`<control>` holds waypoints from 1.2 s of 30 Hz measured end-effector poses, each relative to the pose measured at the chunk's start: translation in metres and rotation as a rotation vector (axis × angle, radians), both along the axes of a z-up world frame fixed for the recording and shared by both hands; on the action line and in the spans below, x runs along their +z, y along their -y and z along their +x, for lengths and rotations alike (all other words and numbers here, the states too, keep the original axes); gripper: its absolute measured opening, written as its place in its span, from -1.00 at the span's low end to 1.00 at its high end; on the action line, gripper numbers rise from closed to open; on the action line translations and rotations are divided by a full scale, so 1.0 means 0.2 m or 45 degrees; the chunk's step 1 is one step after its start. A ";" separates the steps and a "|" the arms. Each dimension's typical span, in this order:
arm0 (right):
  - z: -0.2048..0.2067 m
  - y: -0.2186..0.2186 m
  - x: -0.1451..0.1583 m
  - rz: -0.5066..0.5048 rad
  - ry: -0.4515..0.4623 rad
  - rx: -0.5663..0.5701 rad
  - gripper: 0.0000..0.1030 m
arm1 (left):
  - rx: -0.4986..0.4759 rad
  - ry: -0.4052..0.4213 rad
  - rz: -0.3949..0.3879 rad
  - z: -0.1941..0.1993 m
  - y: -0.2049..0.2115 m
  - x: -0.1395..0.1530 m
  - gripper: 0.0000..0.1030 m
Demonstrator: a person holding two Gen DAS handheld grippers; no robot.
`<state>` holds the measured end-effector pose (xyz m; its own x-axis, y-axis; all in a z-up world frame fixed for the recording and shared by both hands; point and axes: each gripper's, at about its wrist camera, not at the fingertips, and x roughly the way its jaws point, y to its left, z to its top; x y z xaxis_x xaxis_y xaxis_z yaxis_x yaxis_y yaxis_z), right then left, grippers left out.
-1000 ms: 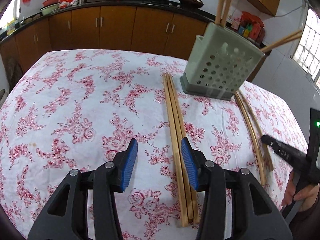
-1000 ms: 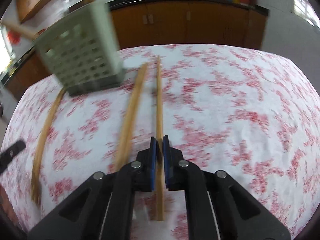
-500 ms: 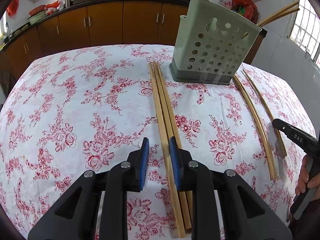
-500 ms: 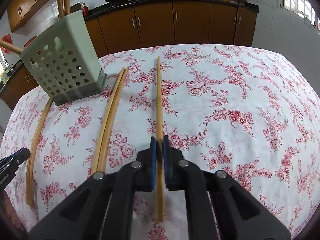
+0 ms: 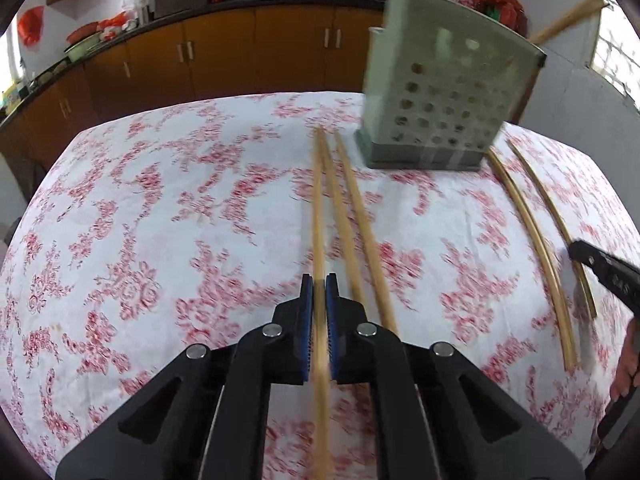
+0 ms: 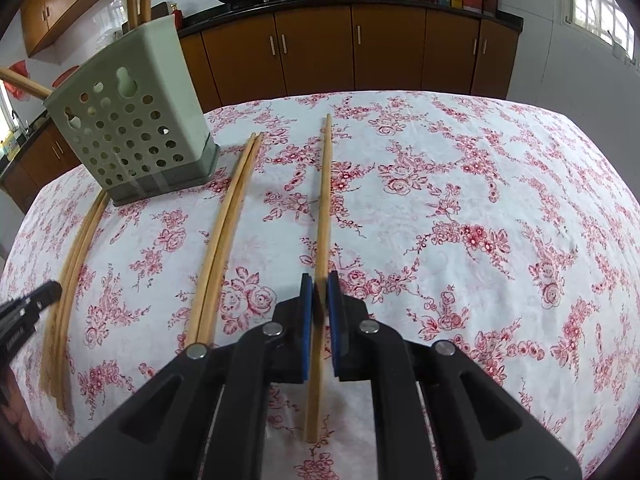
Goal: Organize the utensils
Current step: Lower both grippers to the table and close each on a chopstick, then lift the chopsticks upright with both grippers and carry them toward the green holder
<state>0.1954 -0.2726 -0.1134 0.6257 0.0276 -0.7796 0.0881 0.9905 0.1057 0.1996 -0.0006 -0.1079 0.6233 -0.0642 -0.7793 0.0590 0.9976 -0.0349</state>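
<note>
My left gripper (image 5: 319, 284) is shut on a long wooden chopstick (image 5: 319, 216), lifted slightly off the floral tablecloth. Two more chopsticks (image 5: 360, 224) lie just right of it. A green perforated utensil holder (image 5: 440, 96) stands beyond them with chopsticks inside. My right gripper (image 6: 320, 284) is shut on a single chopstick (image 6: 325, 192) that lies on the cloth. In the right wrist view the holder (image 6: 136, 136) stands at the far left, with a chopstick pair (image 6: 228, 232) beside it and another pair (image 6: 76, 256) further left.
Two curved chopsticks (image 5: 536, 240) lie at the right in the left wrist view, near the other gripper's tip (image 5: 600, 264). Brown kitchen cabinets (image 6: 352, 48) and a counter with woks stand behind the table. The tablecloth (image 6: 480, 220) drops off at the edges.
My left gripper has closed from wide open onto the leftmost chopstick of the three and begun lifting it. My right gripper stays shut on its chopstick, almost unmoved.
</note>
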 end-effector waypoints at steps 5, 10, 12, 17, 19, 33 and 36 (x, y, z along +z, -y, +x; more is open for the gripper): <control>0.02 0.07 0.00 0.011 0.005 -0.057 -0.84 | 0.118 -0.007 -0.029 0.08 -0.17 0.00 -0.86; 0.03 0.11 0.00 -0.016 0.018 -0.067 -0.84 | 0.083 0.014 -0.062 0.06 -0.22 -0.01 -0.86; 0.02 0.10 0.00 -0.040 0.023 -0.061 -0.84 | 0.072 0.025 -0.057 0.05 -0.22 -0.02 -0.85; 0.02 0.09 -0.01 -0.029 0.024 -0.061 -0.84 | 0.077 0.025 -0.109 0.04 -0.25 -0.03 -0.85; 0.02 0.09 -0.01 -0.027 0.024 -0.061 -0.84 | 0.077 0.026 -0.113 0.03 -0.26 -0.03 -0.84; 0.01 0.11 -0.01 -0.017 0.025 -0.059 -0.84 | 0.079 0.026 -0.118 0.04 -0.25 -0.03 -0.84; 0.01 0.11 -0.01 -0.016 0.025 -0.059 -0.84 | 0.079 0.027 -0.114 0.04 -0.24 -0.03 -0.84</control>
